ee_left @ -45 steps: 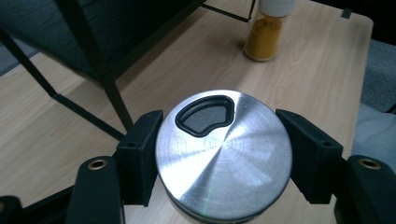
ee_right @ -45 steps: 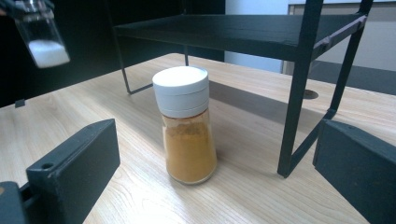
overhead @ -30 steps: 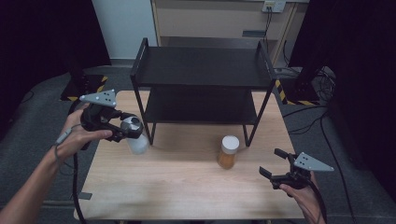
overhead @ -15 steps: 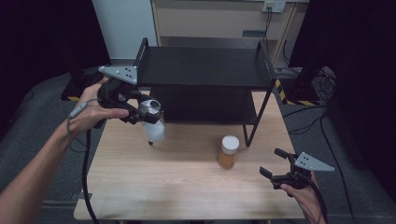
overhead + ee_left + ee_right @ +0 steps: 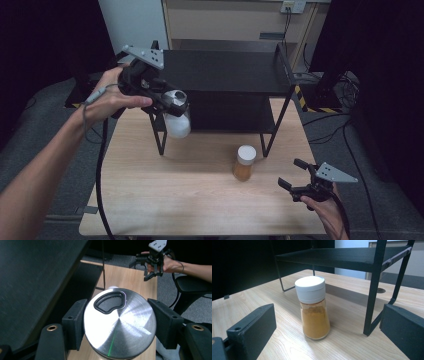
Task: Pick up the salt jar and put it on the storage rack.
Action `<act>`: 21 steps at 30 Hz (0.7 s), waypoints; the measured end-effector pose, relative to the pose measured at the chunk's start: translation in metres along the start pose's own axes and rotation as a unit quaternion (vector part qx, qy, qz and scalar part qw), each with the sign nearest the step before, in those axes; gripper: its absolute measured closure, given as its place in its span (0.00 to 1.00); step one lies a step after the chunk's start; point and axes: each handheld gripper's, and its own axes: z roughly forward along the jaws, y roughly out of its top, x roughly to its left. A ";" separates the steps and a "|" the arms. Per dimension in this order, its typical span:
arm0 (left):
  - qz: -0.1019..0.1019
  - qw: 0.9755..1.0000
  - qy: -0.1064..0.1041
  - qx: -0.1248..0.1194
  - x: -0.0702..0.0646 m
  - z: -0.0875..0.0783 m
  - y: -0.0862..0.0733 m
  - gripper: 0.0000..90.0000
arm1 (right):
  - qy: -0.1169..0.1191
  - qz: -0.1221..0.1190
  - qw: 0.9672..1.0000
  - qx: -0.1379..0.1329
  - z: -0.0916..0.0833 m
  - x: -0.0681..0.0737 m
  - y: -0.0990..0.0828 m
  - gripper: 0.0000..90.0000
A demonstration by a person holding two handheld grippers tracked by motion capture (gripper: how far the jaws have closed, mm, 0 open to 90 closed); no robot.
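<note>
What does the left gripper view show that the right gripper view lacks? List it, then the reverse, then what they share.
Left gripper view, not the right: a round brushed-metal lid with a black-rimmed pour opening, clamped between the left gripper pads, and farther off the right gripper in the person's hand.
Right gripper view, not the left: a clear spice jar of orange powder with a white cap, upright on the table, the jaws open on either side and apart from it.
Both: the black metal shelf rack and the light wooden table.

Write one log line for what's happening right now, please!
left hand-held gripper: shut on shaker, held in the air beside black rack | right hand-held gripper: open, empty | spice jar: upright on table
</note>
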 end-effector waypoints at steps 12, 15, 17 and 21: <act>-0.011 1.000 0.024 -0.009 0.014 -0.017 0.042 0.37 | 0.001 0.009 1.000 -0.006 -0.001 -0.003 -0.002 0.01; -0.025 0.999 0.033 -0.013 0.021 -0.019 0.049 0.37 | 0.003 0.012 1.000 -0.010 0.000 -0.004 -0.003 0.01; -0.033 0.998 0.045 -0.016 0.025 -0.021 0.053 0.37 | 0.003 0.012 1.000 -0.008 0.000 -0.004 -0.003 0.01; -0.055 0.995 0.078 -0.025 0.034 -0.022 0.056 0.37 | 0.005 0.013 1.000 -0.006 0.001 -0.006 -0.003 0.01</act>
